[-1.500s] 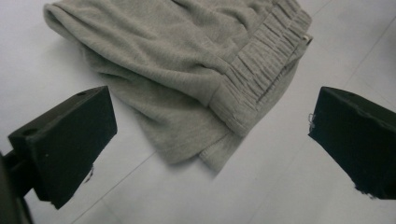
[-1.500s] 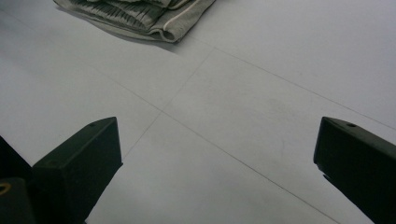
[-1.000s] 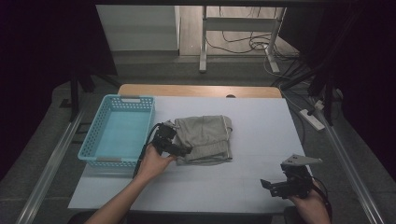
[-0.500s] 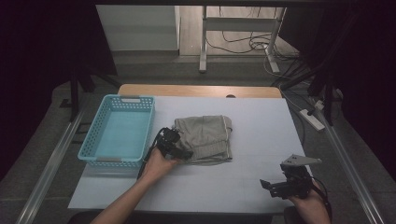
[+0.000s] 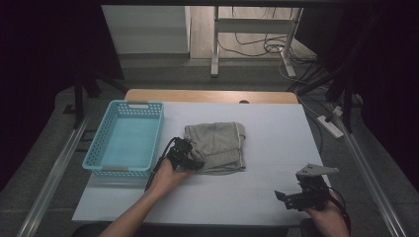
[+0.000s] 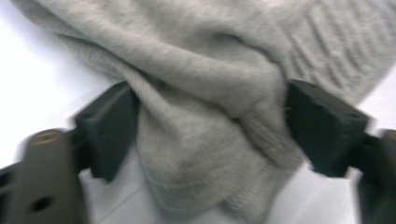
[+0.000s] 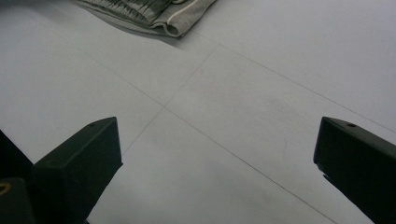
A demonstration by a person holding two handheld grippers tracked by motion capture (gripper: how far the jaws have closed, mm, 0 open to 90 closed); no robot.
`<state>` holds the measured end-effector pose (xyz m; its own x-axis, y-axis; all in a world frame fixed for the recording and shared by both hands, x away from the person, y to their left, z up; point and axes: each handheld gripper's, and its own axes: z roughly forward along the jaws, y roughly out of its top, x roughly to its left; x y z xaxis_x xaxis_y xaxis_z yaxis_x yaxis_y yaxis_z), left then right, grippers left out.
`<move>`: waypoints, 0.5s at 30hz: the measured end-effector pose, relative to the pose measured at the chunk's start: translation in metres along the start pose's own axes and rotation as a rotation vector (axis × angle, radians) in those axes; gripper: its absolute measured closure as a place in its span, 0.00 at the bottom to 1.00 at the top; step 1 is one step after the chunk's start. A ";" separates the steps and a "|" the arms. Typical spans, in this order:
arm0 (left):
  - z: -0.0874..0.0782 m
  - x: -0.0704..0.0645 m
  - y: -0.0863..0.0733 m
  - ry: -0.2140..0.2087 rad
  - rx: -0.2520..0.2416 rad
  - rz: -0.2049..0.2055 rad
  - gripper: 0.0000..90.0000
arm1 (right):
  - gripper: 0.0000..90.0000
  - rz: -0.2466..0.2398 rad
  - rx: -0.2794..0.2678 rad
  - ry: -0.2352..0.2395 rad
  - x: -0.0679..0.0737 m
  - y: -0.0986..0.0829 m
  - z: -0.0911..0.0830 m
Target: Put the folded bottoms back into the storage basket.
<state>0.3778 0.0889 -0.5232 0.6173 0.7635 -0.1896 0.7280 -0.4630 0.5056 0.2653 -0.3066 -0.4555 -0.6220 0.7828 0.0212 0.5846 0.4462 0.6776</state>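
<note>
A folded grey-beige garment lies in the middle of the white table. My left gripper is at the garment's near left corner. In the left gripper view the garment bunches into a thick fold between the jaws, which stand wide apart on either side of it, so the left gripper is open. My right gripper rests near the table's front right edge, open with nothing between its jaws. From there, the garment lies far off on the bare table.
A light blue plastic basket stands at the table's left side, close to my left hand. A wooden strip runs along the far edge. Metal rails flank the table, with cables and a power strip at the right.
My left gripper has pushed a little forward and to the right, onto the garment's near left corner. The right gripper has stayed in place.
</note>
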 end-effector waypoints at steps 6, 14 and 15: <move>-0.002 0.002 -0.002 -0.081 -0.020 0.009 0.57 | 0.01 0.001 -0.002 0.001 0.000 0.000 0.000; -0.006 -0.001 0.005 -0.080 0.017 0.021 0.76 | 0.01 0.010 -0.008 0.004 -0.001 0.000 -0.001; -0.007 -0.001 0.005 -0.081 0.017 0.023 0.77 | 0.01 0.009 -0.012 0.000 -0.001 0.000 -0.001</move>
<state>0.3790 0.0886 -0.5147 0.6556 0.7141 -0.2456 0.7179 -0.4884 0.4961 0.2651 -0.3076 -0.4545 -0.6168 0.7866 0.0279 0.5841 0.4337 0.6861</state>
